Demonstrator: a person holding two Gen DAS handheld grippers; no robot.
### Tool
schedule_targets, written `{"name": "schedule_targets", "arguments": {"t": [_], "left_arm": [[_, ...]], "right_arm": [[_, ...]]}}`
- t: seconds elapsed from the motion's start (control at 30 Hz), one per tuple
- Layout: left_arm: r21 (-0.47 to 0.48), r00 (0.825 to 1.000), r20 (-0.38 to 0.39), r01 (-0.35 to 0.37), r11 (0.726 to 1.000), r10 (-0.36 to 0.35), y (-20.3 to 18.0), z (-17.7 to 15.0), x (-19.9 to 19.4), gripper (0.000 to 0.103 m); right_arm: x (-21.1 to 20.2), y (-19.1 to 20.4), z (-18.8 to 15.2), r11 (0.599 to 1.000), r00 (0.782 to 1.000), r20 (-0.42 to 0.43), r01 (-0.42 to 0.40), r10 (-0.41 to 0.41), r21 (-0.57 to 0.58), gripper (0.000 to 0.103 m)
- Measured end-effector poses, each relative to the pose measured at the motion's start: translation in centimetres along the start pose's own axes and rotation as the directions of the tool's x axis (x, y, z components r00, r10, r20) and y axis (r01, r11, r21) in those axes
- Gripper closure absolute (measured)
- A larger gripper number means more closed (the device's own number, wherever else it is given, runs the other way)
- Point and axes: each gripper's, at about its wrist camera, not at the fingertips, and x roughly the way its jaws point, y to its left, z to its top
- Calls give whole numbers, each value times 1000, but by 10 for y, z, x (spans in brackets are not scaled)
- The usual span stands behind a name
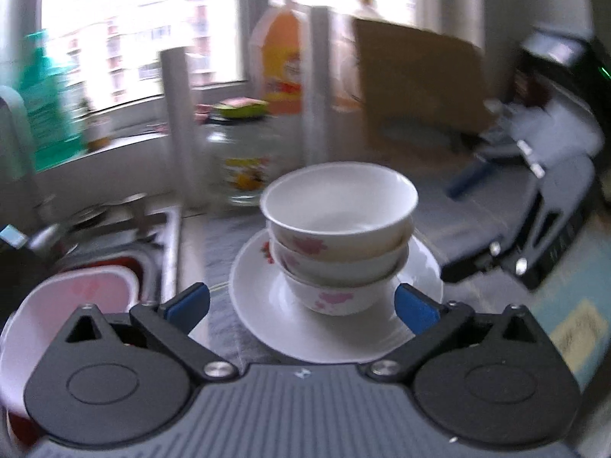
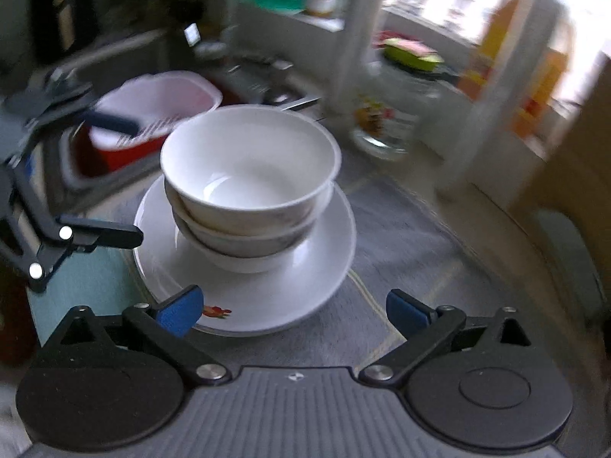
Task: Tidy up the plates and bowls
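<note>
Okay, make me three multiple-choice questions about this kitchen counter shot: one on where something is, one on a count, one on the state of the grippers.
1. Where does the stack of bowls stand?
A. in the sink
B. on the white plate
C. on the windowsill

2. How many bowls are nested in the stack?
A. one
B. three
C. five

3. How are the left gripper and right gripper set?
A. both open, holding nothing
B. both shut on the plate
C. left shut on a bowl

Answers: 1 B, the bottom bowl rests at the plate's centre. 2 B, three rims show. 3 A, the blue pads stand wide apart, with nothing gripped.
</note>
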Motion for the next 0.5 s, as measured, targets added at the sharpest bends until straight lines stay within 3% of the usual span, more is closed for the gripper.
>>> {"name": "schedule_targets", "arguments": {"t": [0.13,0.2,0.27,0.5], "left_arm": [[-165,995,-56,-86,983,77,-24,4,-23,1],[-204,989,-86,-133,970,117,-37,8,-32,1],[-238,983,-99,-177,955,157,-52,12,-47,1],[-307,973,-96,-231,923,212,-84,19,-91,1]], "right_arm": [[-18,2,-13,979,998,1,54,-56,196,0],[-30,3,-18,964,996,-10,92,-93,248,0],[-43,6,-21,958,995,-2,98,-101,270,0],[-92,19,-39,941,988,47,127,-149,313,0]]}}
